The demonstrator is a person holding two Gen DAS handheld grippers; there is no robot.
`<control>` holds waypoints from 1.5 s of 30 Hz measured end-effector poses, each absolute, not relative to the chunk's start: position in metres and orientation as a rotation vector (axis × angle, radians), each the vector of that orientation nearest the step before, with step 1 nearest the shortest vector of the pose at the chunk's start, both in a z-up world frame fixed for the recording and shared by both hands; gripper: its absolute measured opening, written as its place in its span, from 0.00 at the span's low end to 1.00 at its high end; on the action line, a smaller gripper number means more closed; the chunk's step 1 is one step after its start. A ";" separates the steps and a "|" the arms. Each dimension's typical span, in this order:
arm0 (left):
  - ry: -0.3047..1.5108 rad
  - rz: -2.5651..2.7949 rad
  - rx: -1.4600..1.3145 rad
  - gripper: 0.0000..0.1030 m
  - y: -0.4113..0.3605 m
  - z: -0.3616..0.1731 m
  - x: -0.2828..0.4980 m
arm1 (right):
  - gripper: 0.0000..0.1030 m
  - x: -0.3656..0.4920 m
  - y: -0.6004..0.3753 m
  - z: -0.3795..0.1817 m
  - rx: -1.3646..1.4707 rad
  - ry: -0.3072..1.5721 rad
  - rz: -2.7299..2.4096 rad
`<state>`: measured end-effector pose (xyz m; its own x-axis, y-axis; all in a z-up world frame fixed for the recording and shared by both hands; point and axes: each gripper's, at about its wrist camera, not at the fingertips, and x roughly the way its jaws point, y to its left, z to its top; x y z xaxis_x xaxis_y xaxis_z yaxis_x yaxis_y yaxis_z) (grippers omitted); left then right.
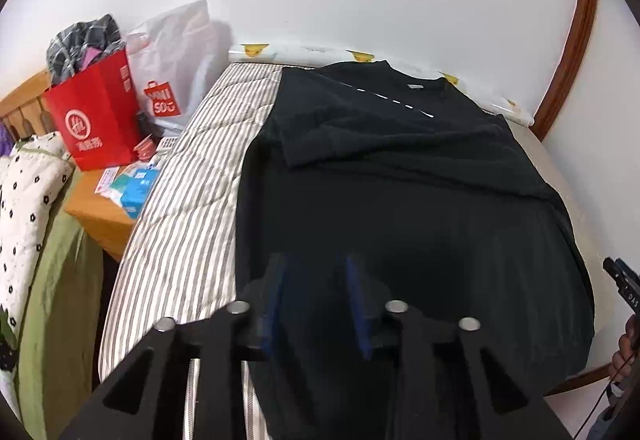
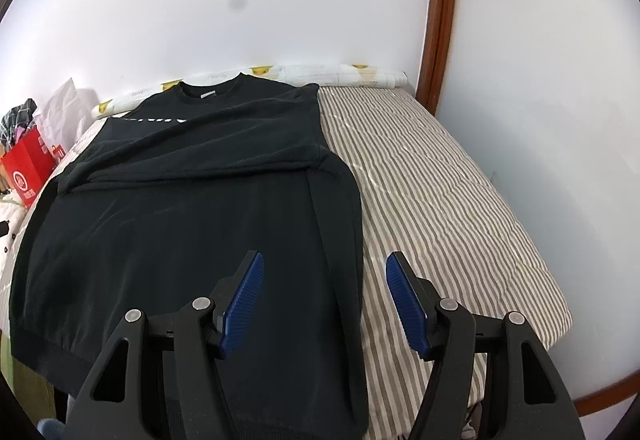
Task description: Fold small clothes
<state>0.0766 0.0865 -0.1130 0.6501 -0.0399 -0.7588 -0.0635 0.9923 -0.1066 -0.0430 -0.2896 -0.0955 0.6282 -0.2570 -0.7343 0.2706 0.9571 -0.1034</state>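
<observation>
A black sweatshirt (image 1: 400,200) lies flat on the striped bed (image 1: 188,200), neck toward the wall, with both sleeves folded across its chest. It also shows in the right wrist view (image 2: 192,224). My left gripper (image 1: 316,272) is open and empty above the garment's lower left part. My right gripper (image 2: 324,272) is open and empty above the garment's right edge near the hem, one finger over the cloth, the other over the striped bed cover (image 2: 440,200).
A red paper bag (image 1: 100,120) and a white plastic bag (image 1: 176,56) stand on a wooden bedside table (image 1: 100,216) to the left, with small boxes. A patterned quilt (image 1: 24,200) lies at far left. White walls bound the bed behind and right.
</observation>
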 end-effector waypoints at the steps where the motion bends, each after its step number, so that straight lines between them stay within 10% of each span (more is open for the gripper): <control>1: 0.866 0.014 -0.135 0.41 0.088 -0.114 0.074 | 0.61 -0.046 -0.290 -0.096 0.020 0.842 -0.302; 27: 0.929 0.011 -0.120 0.42 0.106 -0.186 0.044 | 0.61 -0.078 -0.302 -0.165 0.095 0.924 -0.310; 38: 0.931 0.031 -0.142 0.10 0.103 -0.186 0.057 | 0.14 -0.049 -0.296 -0.175 0.106 0.914 -0.254; 45: 0.922 0.040 -0.146 0.07 0.103 -0.181 0.052 | 0.08 -0.054 -0.307 -0.168 0.168 0.904 -0.232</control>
<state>0.0516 0.1029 -0.1808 0.6044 -0.0286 -0.7962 -0.0968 0.9893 -0.1091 -0.0538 -0.3071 -0.1676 0.5965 -0.1286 -0.7923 0.2690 0.9620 0.0465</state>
